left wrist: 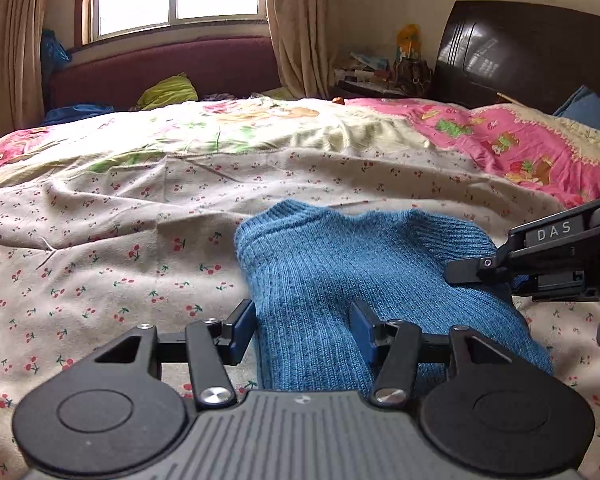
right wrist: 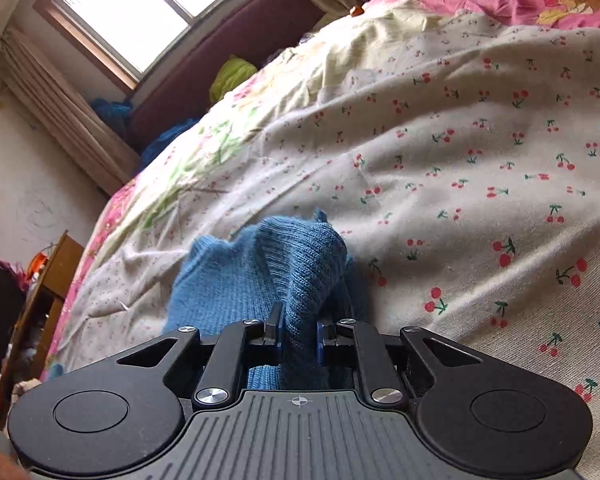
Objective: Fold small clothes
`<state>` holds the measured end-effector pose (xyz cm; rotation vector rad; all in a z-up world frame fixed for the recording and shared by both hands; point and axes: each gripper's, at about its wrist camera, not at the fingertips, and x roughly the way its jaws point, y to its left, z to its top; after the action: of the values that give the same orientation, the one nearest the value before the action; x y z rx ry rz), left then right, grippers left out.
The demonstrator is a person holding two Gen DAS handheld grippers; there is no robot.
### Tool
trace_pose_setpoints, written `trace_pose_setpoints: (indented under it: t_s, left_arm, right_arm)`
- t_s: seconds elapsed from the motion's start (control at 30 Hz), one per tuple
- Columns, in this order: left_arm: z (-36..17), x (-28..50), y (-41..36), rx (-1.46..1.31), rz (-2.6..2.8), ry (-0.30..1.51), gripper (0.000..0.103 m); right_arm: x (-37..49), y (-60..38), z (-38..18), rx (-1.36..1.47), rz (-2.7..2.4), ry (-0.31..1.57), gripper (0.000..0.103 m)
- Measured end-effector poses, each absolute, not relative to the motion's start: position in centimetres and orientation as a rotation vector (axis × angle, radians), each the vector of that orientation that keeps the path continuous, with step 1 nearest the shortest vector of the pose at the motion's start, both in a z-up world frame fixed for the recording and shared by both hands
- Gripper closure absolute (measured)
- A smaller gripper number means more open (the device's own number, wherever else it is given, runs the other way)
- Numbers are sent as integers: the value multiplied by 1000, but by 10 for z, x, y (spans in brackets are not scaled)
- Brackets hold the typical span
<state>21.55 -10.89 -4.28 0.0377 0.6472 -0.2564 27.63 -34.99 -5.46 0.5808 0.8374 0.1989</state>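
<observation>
A small blue knitted garment [left wrist: 340,264] lies on the cherry-print bedsheet [left wrist: 100,248]. My left gripper [left wrist: 303,322] is open, its jaws straddling the near edge of the garment without clamping it. My right gripper [right wrist: 298,326] is shut on a bunched fold of the blue knit [right wrist: 292,268] and lifts it off the sheet [right wrist: 460,160]. In the left wrist view the right gripper [left wrist: 466,271] comes in from the right and holds the garment's right edge.
A pink patterned quilt [left wrist: 500,136] covers the far right of the bed. A dark headboard [left wrist: 532,52] and a cluttered nightstand [left wrist: 380,72] stand behind. A maroon bench [left wrist: 164,68] with green and blue cloth lies under the window. Wooden furniture [right wrist: 48,280] stands at the bed's left.
</observation>
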Motion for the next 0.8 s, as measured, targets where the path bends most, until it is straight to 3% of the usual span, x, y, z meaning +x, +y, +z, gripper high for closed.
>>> trace_pose_setpoints:
  t_s: [0.2, 0.27, 0.6, 0.73, 0.8]
  left_arm:
    - [-33, 210, -109, 38, -273, 623, 37]
    - [-30, 203, -109, 43, -274, 603, 37]
    - [-26, 186, -119, 101, -282, 602, 37]
    - [-35, 182, -122, 135, -287, 634, 36]
    - [-38, 182, -120, 131, -279, 649, 34]
  right_arm:
    - [270, -360, -50, 618, 201, 839, 88]
    - [265, -359, -43, 606, 198, 837, 84]
    - [205, -335, -10, 492, 254, 731, 84]
    - [209, -331, -39, 457, 179, 802, 94]
    - [207, -342, -46, 546, 164, 799, 94]
